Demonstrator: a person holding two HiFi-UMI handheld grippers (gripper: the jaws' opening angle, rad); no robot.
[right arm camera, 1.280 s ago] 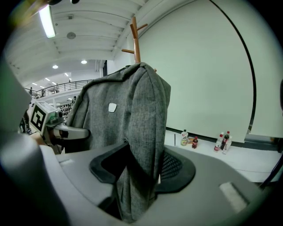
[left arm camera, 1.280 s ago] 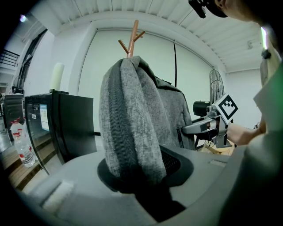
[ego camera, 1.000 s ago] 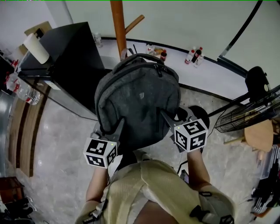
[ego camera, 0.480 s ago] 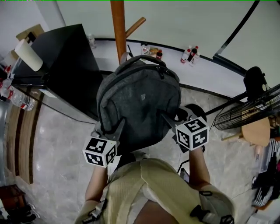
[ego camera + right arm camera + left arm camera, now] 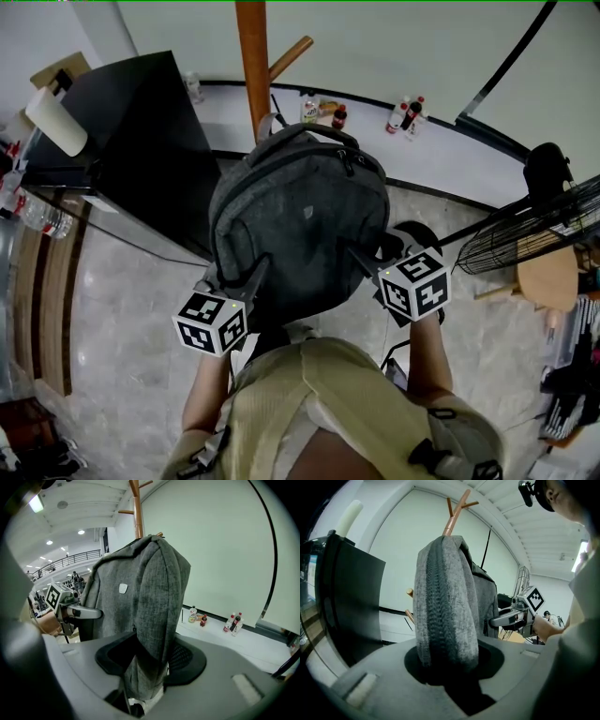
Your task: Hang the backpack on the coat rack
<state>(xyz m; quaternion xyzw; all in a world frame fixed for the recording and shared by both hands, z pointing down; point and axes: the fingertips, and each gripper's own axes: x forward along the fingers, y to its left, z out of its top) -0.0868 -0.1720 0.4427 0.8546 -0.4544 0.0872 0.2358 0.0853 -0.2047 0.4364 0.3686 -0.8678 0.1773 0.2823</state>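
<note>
Now | L gripper (image 5: pixel 249 277) fingers just closing, pinching backpack (image 5: pixel 300 216) L side | R gripper (image 5: pixel 362 257) fingers pinching R side

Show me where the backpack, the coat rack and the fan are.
backpack (image 5: pixel 300 225): head view, middle of its grey front panel.
coat rack (image 5: pixel 253 66): head view, its wooden pole.
fan (image 5: pixel 534 239): head view, its wire guard.

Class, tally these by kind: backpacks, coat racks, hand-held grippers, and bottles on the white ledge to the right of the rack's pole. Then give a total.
Backpack: 1
Coat rack: 1
Grippers: 2, the left gripper and the right gripper
Bottles: 4
Total: 8
</note>
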